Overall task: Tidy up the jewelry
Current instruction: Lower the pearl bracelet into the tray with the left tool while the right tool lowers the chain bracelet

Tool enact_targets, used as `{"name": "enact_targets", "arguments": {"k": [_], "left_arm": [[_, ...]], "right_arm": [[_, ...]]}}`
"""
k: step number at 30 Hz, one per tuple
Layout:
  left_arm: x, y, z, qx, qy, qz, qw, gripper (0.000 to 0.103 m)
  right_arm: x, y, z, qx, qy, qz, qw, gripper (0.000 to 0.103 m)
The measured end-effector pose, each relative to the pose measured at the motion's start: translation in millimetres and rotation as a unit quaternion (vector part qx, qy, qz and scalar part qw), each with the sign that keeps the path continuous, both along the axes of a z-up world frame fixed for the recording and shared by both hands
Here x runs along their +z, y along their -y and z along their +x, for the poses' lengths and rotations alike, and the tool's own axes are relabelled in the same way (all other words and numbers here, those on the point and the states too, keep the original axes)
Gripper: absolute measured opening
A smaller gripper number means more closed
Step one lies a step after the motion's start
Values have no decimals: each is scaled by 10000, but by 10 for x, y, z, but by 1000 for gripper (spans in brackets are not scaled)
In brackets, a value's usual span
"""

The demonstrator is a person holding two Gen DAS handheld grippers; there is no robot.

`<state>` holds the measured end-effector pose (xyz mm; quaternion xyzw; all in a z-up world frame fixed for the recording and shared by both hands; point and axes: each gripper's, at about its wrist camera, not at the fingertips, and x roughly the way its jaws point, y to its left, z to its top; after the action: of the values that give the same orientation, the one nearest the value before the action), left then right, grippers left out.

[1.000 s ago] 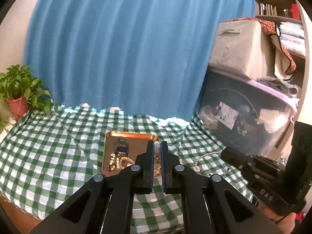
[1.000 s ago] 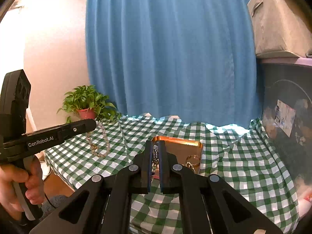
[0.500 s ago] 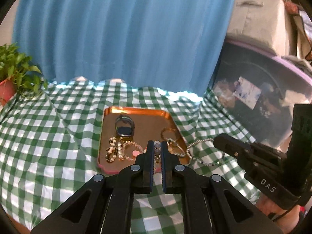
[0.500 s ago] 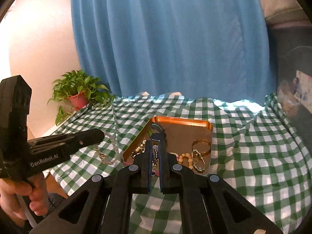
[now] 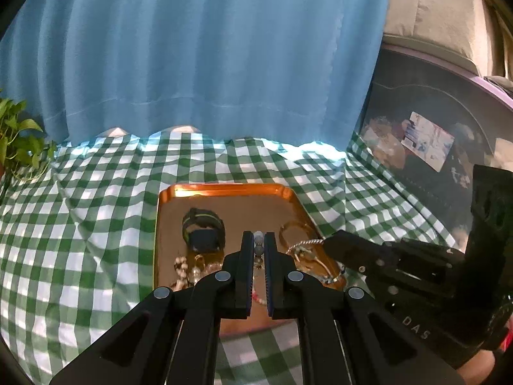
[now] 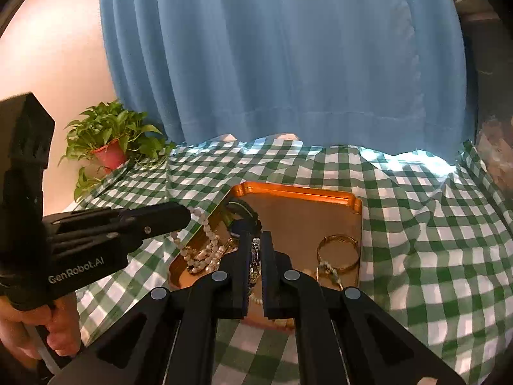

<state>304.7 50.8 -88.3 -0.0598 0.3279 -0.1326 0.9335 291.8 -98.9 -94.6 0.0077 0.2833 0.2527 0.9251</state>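
A copper tray (image 5: pixel 224 192) (image 6: pixel 298 195) lies on the green checked cloth. It holds a dark watch (image 5: pixel 203 226), a gold bangle (image 6: pixel 338 250) and several bead strands. My left gripper (image 5: pixel 258 235) is shut on a pale bead necklace (image 6: pixel 205 240) that trails into the tray's left side. My right gripper (image 6: pixel 255 240) is shut on a beaded silver chain (image 5: pixel 304 243), whose end hangs over the tray's right side. Both grippers hover just above the tray's near half.
A potted plant (image 6: pixel 110 147) stands at the table's far left. A blue curtain (image 5: pixel 208 48) hangs behind the table. A dark plastic storage bin (image 5: pixel 433 134) with a fabric box on top stands at the right.
Both grippers have moved forward and down over the tray. The necklace and the chain now hang into the tray instead of beside it.
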Motion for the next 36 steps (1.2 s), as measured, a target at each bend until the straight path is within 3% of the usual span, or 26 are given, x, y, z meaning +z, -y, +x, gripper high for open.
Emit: {"name": "enact_targets", "arguments": {"k": [11, 20, 29, 32, 34, 36], "left_arm": [[-796, -67, 405, 86, -779, 150, 9968, 6], [-1100, -49, 576, 70, -1093, 387, 9932, 6], [-1152, 6, 602, 282, -1000, 788, 9915, 7], [-1154, 60, 577, 286, -938, 1045, 9897, 11], [-1147, 89, 557, 299, -958, 1149, 9883, 17], [-1135, 100, 518, 147, -1041, 1048, 9889, 35]], "right_arm": [[-657, -43, 387, -62, -632, -229, 9977, 5], [-883, -146, 530, -36, -998, -437, 9940, 4], [-969, -218, 565, -90, -1201, -790, 9896, 8], [-962, -213, 555, -130, -1170, -814, 9897, 10], [-957, -198, 551, -159, -1182, -746, 9901, 20], [-952, -204, 549, -192, -1190, -718, 9901, 30]]}}
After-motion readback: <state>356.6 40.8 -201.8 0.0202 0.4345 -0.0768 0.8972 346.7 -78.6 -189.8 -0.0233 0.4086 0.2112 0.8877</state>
